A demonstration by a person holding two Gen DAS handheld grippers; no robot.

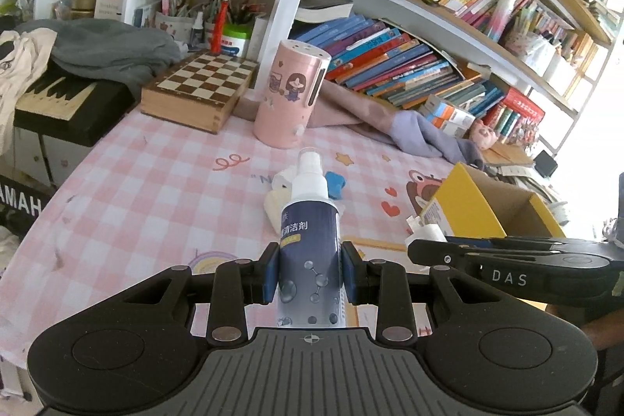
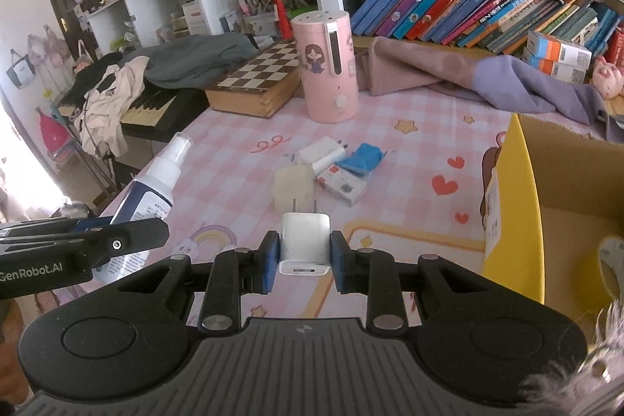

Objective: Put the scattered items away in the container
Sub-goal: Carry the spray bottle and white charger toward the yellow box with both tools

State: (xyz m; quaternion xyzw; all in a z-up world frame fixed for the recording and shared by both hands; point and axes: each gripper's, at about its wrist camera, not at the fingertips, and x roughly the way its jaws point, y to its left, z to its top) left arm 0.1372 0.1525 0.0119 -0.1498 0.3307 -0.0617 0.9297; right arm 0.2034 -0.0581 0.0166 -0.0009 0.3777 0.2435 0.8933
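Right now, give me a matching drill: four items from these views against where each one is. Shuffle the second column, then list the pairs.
Items:
1. spray bottle
2. white charger
3. blue pouch
4. chessboard

Places:
A. lying loose on the pink check cloth
B. in the right gripper
C. at the back, left of the pink canister
D. in the left gripper

Pairs: 1-D, 2-B, 3-A, 4-C
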